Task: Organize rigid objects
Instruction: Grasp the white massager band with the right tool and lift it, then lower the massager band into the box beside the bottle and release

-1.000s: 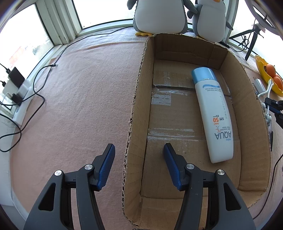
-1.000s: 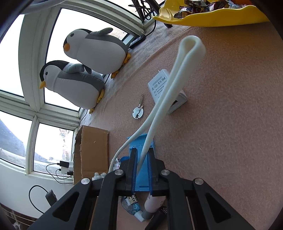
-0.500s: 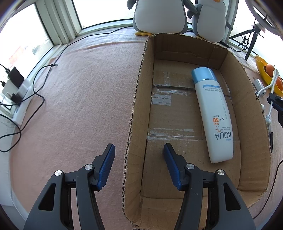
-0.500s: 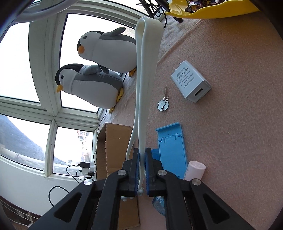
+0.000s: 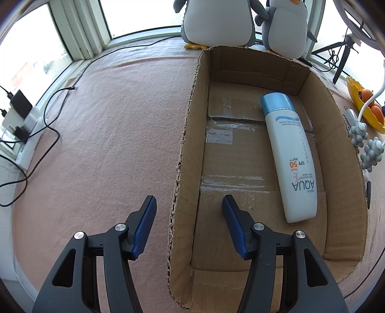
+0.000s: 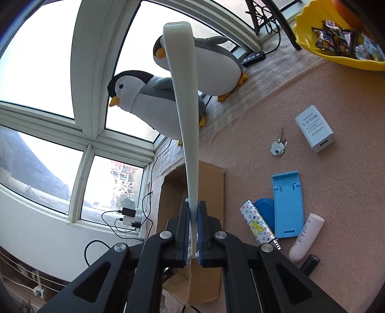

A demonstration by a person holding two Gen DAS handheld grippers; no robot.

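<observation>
Straddling the left wall of the box (image 5: 182,168), the left gripper (image 5: 187,204) points down at it, one finger (image 5: 144,224) outside over the pink cloth (image 5: 108,144) and the other finger inside over the box floor. Its jaws look spread around the wall, but I cannot tell whether the pads press on the cardboard. A sunscreen bottle (image 5: 288,154) lies flat inside the box, on the right side, blue cap toward the far wall, well apart from this gripper. Two plush penguins (image 5: 216,21) stand behind the box at the window. At the right edge a white massager (image 5: 361,134) with knobby grey balls hangs just outside the right wall of the box, and a yellow bowl (image 5: 356,96) is behind it.

In the right wrist view, the right gripper (image 6: 192,228) is pressed together on the flat white handle of the massager (image 6: 185,108), low on the handle. The handle rises straight up from between the blue pads, in front of the penguins (image 6: 154,101) and the window. Below and behind the pads is the box (image 6: 211,183). To the right on the cloth (image 6: 336,108) lie a blue stand (image 6: 287,204), a patterned tube (image 6: 259,224), a pink tube (image 6: 305,236), a small black cylinder (image 6: 311,262), a key (image 6: 278,146) and a white charger (image 6: 314,128). The bowl (image 6: 336,55) with wrapped sweets is at top right.
</observation>
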